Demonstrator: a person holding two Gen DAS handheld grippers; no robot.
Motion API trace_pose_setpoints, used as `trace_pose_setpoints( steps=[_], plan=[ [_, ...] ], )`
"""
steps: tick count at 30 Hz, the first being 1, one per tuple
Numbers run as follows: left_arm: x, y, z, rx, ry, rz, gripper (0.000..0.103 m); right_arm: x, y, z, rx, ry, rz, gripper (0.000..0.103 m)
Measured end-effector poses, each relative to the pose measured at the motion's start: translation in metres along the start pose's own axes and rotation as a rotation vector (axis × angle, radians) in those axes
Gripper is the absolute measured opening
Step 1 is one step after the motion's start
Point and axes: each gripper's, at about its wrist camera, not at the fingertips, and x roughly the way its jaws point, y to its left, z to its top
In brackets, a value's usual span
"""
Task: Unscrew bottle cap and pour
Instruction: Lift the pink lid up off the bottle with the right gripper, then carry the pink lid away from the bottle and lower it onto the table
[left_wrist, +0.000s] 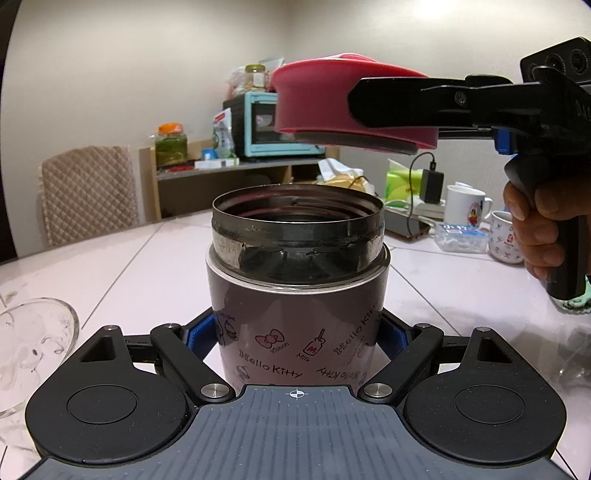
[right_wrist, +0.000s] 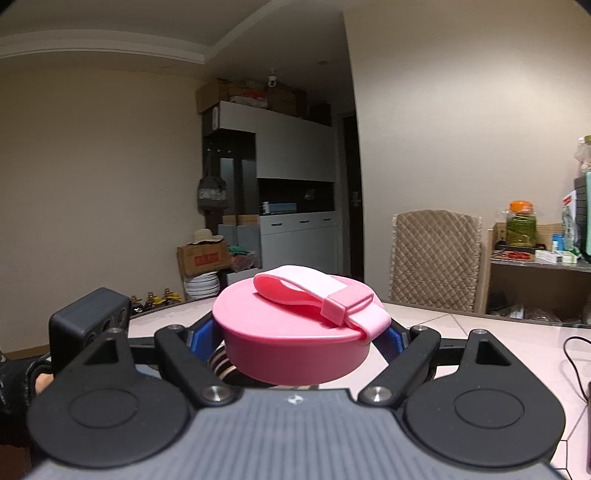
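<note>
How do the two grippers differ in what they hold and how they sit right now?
The left gripper clamps the Hello Kitty flask low on its body, standing on the table; the right gripper holds the pink lid in the air, above the flask's open mouth. Both are shut on their loads.

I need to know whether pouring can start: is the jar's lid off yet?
Off. The right gripper holds the pink lid clear above the jar, whose threaded mouth is open.
</note>
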Motion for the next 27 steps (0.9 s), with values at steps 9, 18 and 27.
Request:
trace_pose_setpoints(
  steps=[9, 18, 27],
  plan=[
    [0.000, -0.004, 0.001, -0.011, 0.008, 0.027, 0.090, -0.008, -0.002, -0.002, 0.033, -0.011, -0.081, 0.085],
    [-0.002, -0.007, 0.001, -0.023, 0.011, 0.055, 0.090, -0.019, -0.003, -0.008, 0.060, -0.014, -0.162, 0.085],
    [-0.002, -0.008, 0.000, -0.033, 0.006, 0.072, 0.090, -0.025, -0.010, -0.026, 0.121, 0.012, -0.251, 0.085]
  ],
)
